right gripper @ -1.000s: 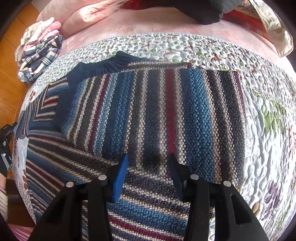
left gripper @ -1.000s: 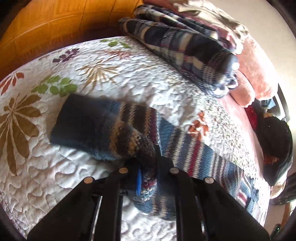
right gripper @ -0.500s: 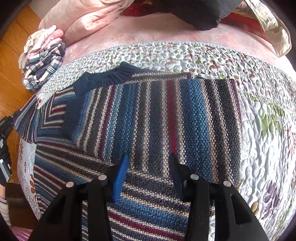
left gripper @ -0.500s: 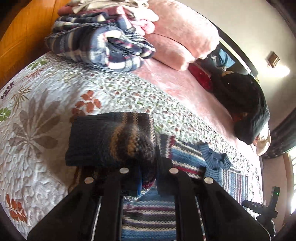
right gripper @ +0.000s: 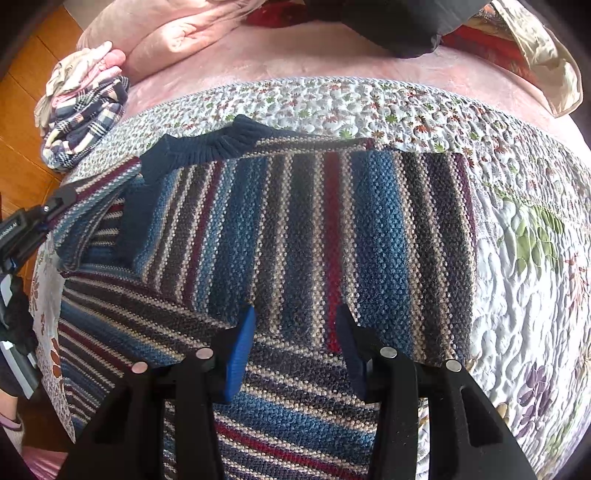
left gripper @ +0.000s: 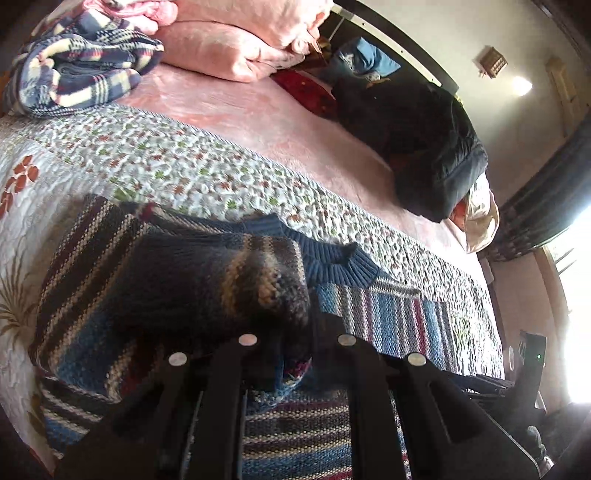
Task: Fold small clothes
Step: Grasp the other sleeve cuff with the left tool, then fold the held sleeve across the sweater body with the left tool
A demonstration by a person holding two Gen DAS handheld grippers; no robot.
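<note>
One striped sweater point(right gripper: 314, 229) covers the bed's quilt point(right gripper: 535, 277); left tongs point(left gripper: 295, 354) grip its sleeve point(left gripper: 207, 280), right tongs point(right gripper: 295, 339) gape empty. One plaid pile point(left gripper: 74, 70) sits at the bed's corner.

Left wrist view: close over the striped sweater point(left gripper: 388, 321), facing across the bed point(left gripper: 229, 110) toward the dark headboard point(left gripper: 391, 48). Right wrist view: close above the sweater point(right gripper: 295, 229), facing the pink pillows point(right gripper: 173, 33). Both views share the sweater, floral quilt point(right gripper: 524, 266) and plaid blanket point(left gripper: 74, 70).

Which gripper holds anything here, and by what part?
The left gripper pinches the striped sweater's sleeve near its cuff; the right gripper is open, empty.
</note>
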